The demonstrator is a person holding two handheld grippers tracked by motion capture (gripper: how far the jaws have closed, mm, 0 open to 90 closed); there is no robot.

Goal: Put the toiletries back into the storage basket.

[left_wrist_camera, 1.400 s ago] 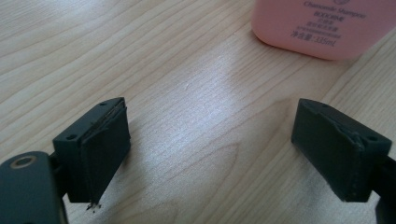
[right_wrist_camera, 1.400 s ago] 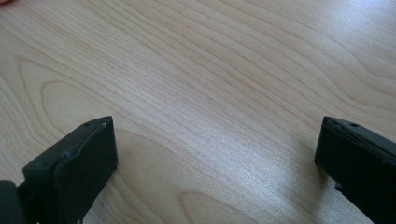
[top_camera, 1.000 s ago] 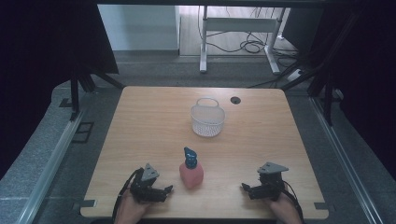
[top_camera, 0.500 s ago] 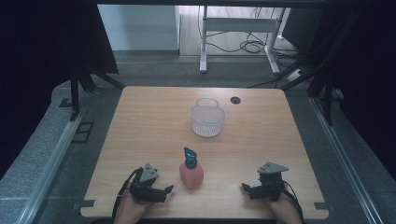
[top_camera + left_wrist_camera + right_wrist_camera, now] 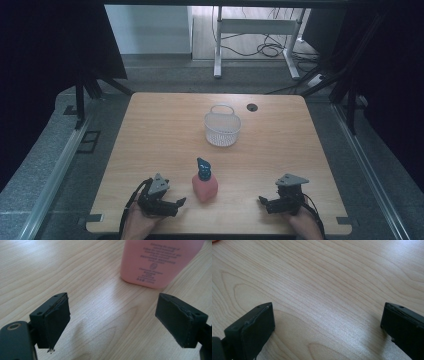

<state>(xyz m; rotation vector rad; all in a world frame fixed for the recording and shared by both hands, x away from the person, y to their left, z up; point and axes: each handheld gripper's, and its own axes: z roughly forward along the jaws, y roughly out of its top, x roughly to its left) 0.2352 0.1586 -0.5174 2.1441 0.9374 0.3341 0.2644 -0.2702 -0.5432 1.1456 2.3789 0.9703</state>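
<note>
Pink bottle with a dark blue cap stands upright on the table, just beside the released left tongs; right tongs gape too.

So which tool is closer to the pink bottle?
The left tool. It sits just left of the pink bottle, open and pointing at it. The right tool is farther off on the bottle's other side.
</note>
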